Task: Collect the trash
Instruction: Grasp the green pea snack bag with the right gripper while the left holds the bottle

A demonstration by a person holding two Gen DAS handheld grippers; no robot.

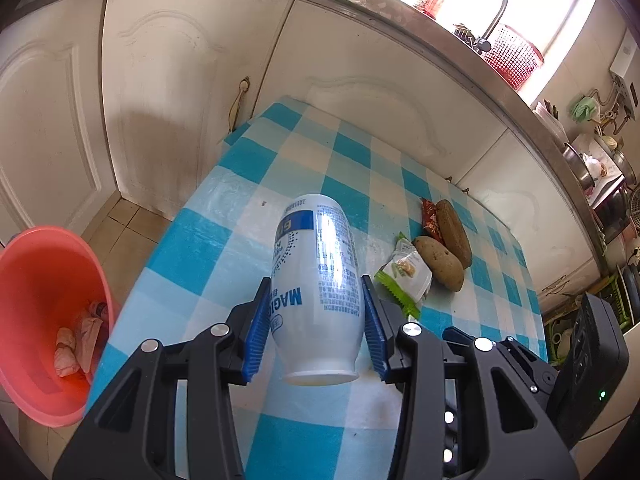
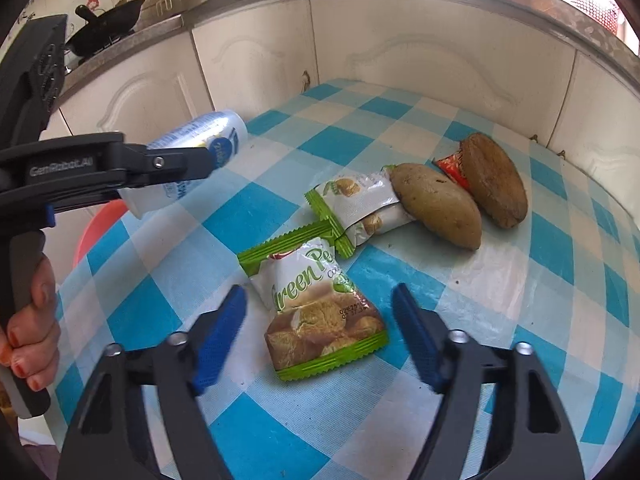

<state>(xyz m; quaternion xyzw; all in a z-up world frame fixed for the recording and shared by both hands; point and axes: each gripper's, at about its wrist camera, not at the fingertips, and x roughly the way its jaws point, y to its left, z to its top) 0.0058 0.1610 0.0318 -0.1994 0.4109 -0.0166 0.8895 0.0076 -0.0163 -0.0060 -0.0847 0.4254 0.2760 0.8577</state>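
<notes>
The left gripper (image 1: 316, 320) is clamping a white bottle (image 1: 320, 280) by its belly, both blue pads pressed against the sides, and is holding it clear above the checked tablecloth (image 1: 224, 240). The pink bucket (image 1: 36, 320), already holding some crumpled scraps, is sitting on the floor just off the left edge of that cloth — likely where the bottle is headed. The bottle is looking light and probably empty, a stiff but smooth plastic shell, so it could be slipping or twisting if the squeeze is slack; holding across its widest part seems the sound choice. The right gripper (image 2: 320, 340) is hanging over the near part of the cloth with its jaws partly spread and nothing pinched; the green snack wrapper (image 2: 320, 312) is lying flat on the cloth between the pads, untouched by either. This wrapper is thin, crinkly foil, nearly weightless and slick, and it is giving no firm edge — I would judge it best taken across its narrow middle, where the pouch is puffing up a little, or by a crimped end seam. A second green wrapper (image 2: 360, 204) is lying farther up the cloth, partly under a potato (image 2: 436, 208), with a red wrapper (image 2: 450, 168) tucked between that potato and another — those would be needing a pull from under, and they may tear or drag the potatoes.
</notes>
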